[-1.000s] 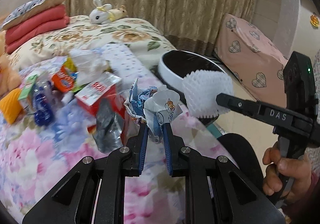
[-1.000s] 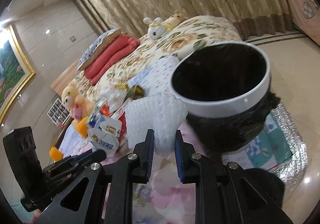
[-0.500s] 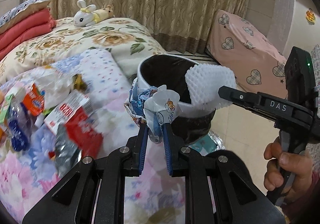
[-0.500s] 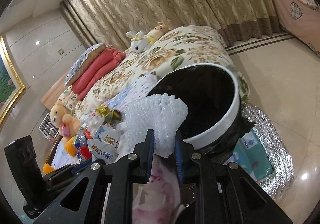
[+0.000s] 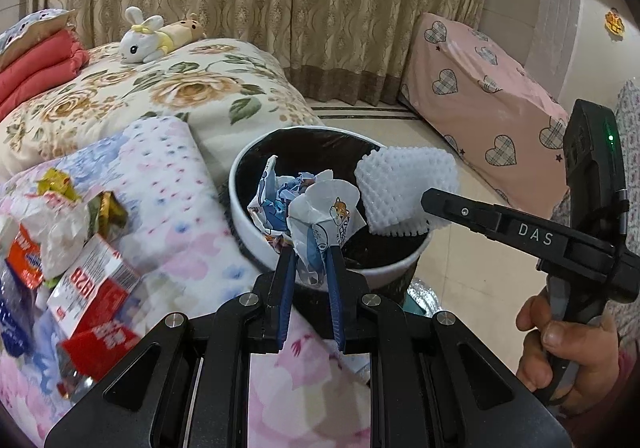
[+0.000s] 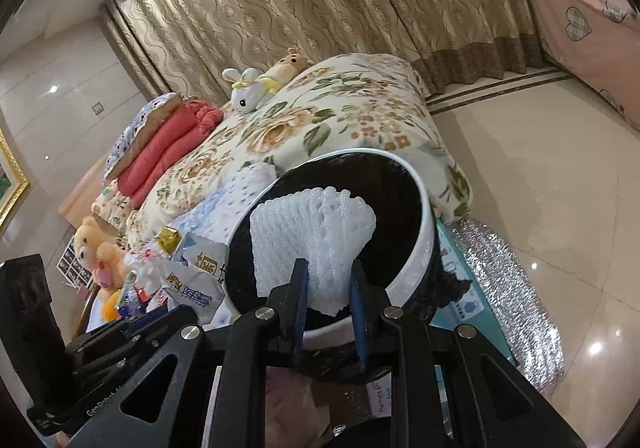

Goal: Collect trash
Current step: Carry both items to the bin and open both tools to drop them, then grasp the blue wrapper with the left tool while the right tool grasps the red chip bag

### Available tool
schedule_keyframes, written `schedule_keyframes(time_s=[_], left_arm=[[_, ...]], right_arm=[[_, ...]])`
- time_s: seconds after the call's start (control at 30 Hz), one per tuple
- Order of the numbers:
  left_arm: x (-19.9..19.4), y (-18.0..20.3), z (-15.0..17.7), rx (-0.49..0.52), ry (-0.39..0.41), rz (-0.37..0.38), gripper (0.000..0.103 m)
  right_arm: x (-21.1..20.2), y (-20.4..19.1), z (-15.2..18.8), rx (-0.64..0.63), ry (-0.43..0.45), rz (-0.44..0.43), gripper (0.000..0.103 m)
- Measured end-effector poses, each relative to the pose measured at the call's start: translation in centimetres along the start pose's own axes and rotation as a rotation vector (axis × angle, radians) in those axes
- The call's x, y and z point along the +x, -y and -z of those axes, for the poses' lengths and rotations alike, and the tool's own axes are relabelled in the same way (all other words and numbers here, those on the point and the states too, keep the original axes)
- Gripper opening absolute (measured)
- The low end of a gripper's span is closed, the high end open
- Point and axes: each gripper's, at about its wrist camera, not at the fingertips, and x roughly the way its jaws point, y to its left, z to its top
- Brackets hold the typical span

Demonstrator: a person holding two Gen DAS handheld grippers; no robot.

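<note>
Left wrist: left claw (image 5: 310, 254) clamps crumpled wrappers (image 5: 316, 211) over the black-lined bin (image 5: 256, 240); right claw (image 5: 434, 203) holds foam net (image 5: 404, 195) above its mouth. Bin's contents can't be told.

Right wrist: right claw (image 6: 329, 282) pinches the net (image 6: 316, 240) over the bin (image 6: 420, 248); more trash (image 6: 188, 268) lies on the bed (image 6: 320, 127).

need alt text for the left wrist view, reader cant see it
The left gripper pinches a crumpled wrapper over the mouth of a white-rimmed, black-lined bin. Beside it the right gripper, held in a hand, carries a white foam net over the same bin. More wrappers lie on the floral bedding to the left.
</note>
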Motion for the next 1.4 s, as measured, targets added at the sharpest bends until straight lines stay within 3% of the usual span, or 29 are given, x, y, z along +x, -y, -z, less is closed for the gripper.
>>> schedule_keyframes(time_s=[0.5,0.6,0.63,0.7,0.8,1.13,1.4], left_arm=[[2.5,0.0,-1.3,-0.001,-0.031,0.012,0.019],[2.5,-0.1,-1.5,-0.003,-0.028,0.011,0.034],[2.4,-0.1,-1.5,-0.006,-0.027,0.007,0.045],[2.2,-0.3,-1.4,-0.014,-0.019,0.002,0.054],[1.8,-0.6,-1.2,-0.024,-0.016,-0.004,0.056],[-1.7,-3.0,2.2,-0.100,0.007,-0.010,0.058],[-4.7,-6.2,5.7,-0.172,0.016,-0.041,0.058]], right_arm=[[2.1,0.5,-1.8,-0.020,-0.040,0.039,0.024],[2.4,0.7,-1.9,-0.006,-0.044,0.049,0.033],[2.4,0.8,-2.0,0.001,-0.044,0.054,0.041],[2.4,0.9,-2.0,0.010,-0.041,0.052,0.057],[2.1,0.7,-1.9,0.011,-0.032,0.055,0.057],[0.9,-1.6,0.1,-0.004,-0.011,0.018,0.074],[0.5,-4.7,2.5,-0.033,-0.024,-0.025,0.076]])
